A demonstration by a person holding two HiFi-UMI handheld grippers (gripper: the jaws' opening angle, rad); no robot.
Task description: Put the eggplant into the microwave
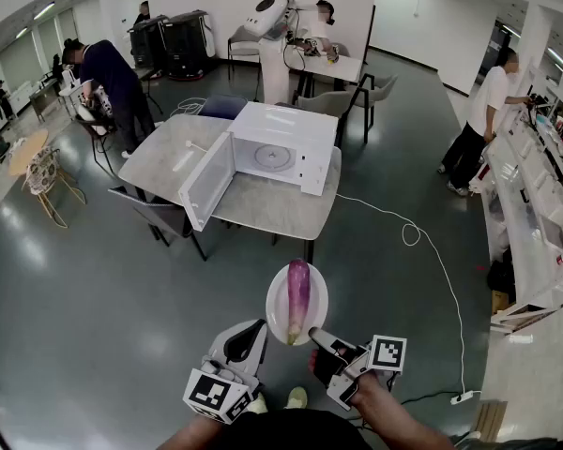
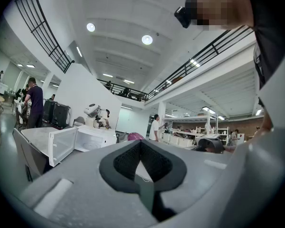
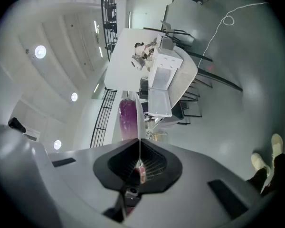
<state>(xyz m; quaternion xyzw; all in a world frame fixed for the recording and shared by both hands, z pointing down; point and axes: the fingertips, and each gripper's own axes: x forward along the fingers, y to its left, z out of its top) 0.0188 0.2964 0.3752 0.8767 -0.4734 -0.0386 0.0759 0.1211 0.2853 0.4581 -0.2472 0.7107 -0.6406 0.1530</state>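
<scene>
A long purple eggplant [image 1: 298,293] lies on a small white plate [image 1: 275,315] held in the air in front of me. My right gripper [image 1: 316,337] is shut on the plate's near rim. In the right gripper view the plate [image 3: 139,120] shows edge-on between the jaws, with the eggplant [image 3: 128,117] beside it. My left gripper [image 1: 254,330] hangs just left of the plate, shut and empty [image 2: 141,142]. The white microwave [image 1: 283,144] stands ahead on a grey table [image 1: 164,157], its door [image 1: 206,182] swung wide open to the left and its cavity empty.
Dark chairs [image 1: 155,216] stand at the table's near side. A white cable [image 1: 432,251] snakes over the floor at right. People work at benches at left [image 1: 113,78] and right [image 1: 483,120]. A white robot [image 1: 267,26] stands by a far table.
</scene>
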